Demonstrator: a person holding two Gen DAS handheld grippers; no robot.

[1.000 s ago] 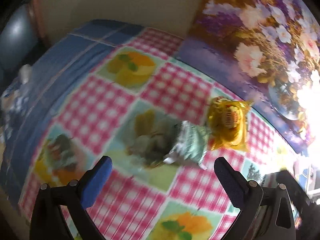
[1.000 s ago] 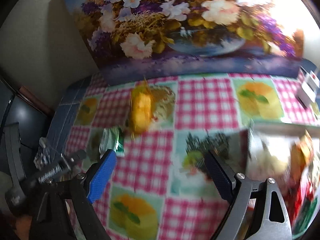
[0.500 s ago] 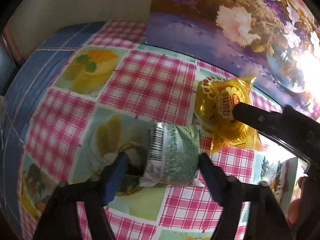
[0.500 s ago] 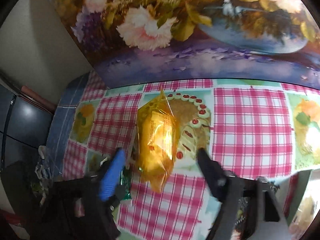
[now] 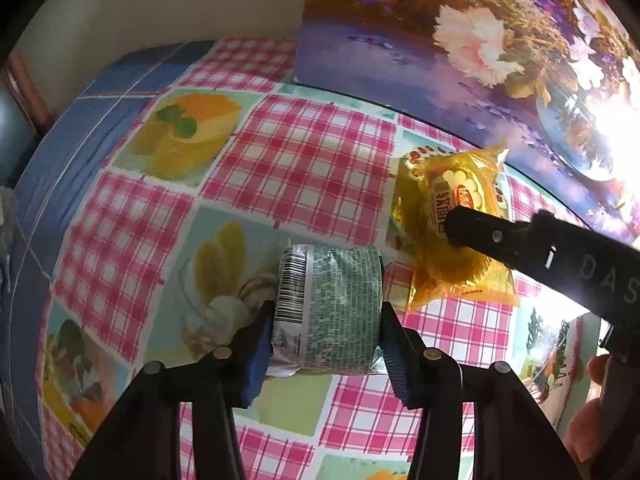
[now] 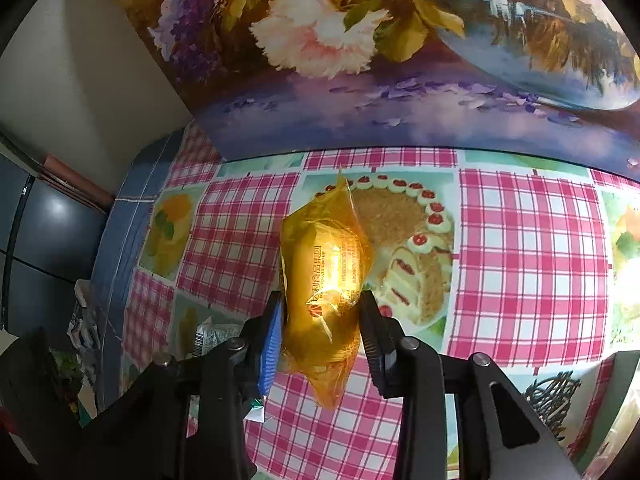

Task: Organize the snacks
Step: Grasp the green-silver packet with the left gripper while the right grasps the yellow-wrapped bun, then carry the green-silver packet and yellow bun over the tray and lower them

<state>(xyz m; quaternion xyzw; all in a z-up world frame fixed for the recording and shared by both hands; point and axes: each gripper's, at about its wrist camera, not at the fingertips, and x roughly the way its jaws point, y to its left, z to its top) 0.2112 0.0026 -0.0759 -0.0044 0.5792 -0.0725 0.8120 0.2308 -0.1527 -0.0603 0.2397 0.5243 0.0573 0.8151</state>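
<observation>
Both snacks lie on the tablecloth point(image 5: 304, 152), so as I judge it the sorting has hardly begun: two grips made or nearly made, and nothing lifted or put anywhere yet. Where they should go I cannot see.

The cloth is smooth, glossy plastic, printed in pink check squares and cake pictures, with a blue border at the far edge. Behind it stands a shiny flower painting point(image 6: 360, 40) against the wall.

The yellow packet point(image 6: 324, 280) is a puffy pillow of clear amber film with crimped ends, a soft cake showing inside. It lies on the cake picture near the painting. My right gripper point(image 6: 322, 328) has it between the jaws, which are closing; the pads already touch its sides and the film dents a little.

The green packet point(image 5: 332, 308), just beside the yellow one, is a smaller crinkled foil block with a barcode strip. My left gripper point(image 5: 324, 340) is clamped on its two sides, squeezed as far as the packet allows.
</observation>
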